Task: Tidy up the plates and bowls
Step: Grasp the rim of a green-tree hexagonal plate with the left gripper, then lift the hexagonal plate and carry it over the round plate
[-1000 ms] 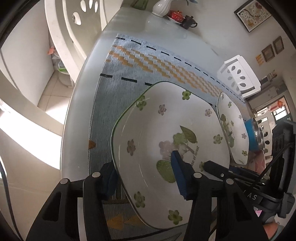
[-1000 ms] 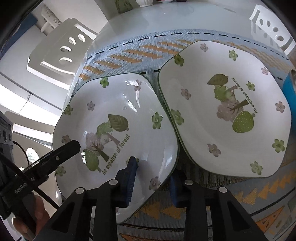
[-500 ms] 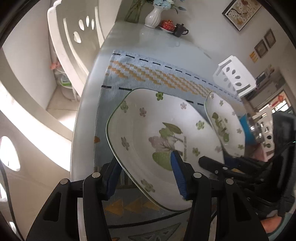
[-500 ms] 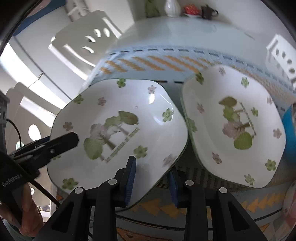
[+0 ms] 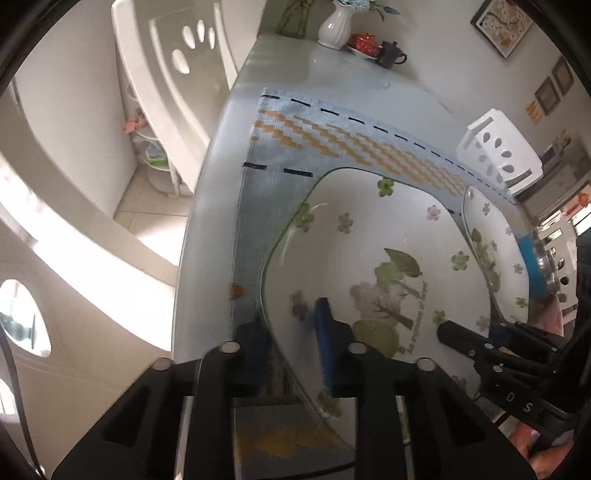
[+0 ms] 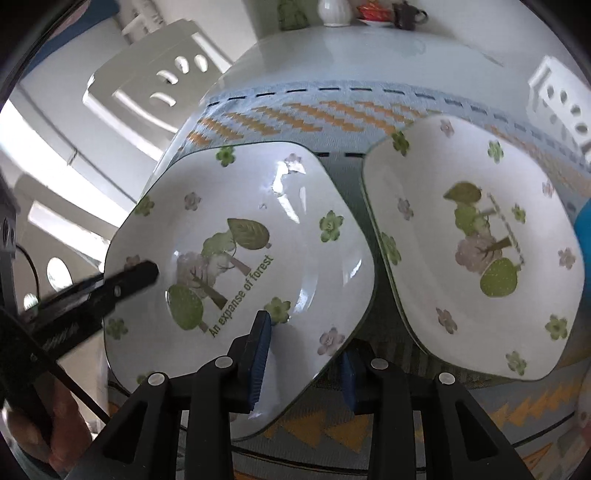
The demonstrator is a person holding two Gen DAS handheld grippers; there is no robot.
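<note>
both grippers are black plastic: the left gripper [image 5: 291,345] and right gripper [image 6: 304,360] carry ribbed blue pads [image 6: 258,360], silver screws, white lettering, thin black cables; bare fingers [image 6: 59,417] show.

The left tongs [image 5: 291,334] straddle the near left rim of a square floral plate [image 5: 373,258], one blue pad above its face, the other below the edge. The right tongs [image 5: 469,338] reach onto the same plate from the right. A second floral plate [image 5: 495,243] sits just beyond it on a blue-and-orange woven mat [image 5: 332,136] covering the glass table [image 5: 332,77]. A white vase [image 5: 334,24], red dish [image 5: 364,40] and dark teapot [image 5: 391,55] stand at the far end. White chairs [image 5: 177,77] flank the table.
</note>
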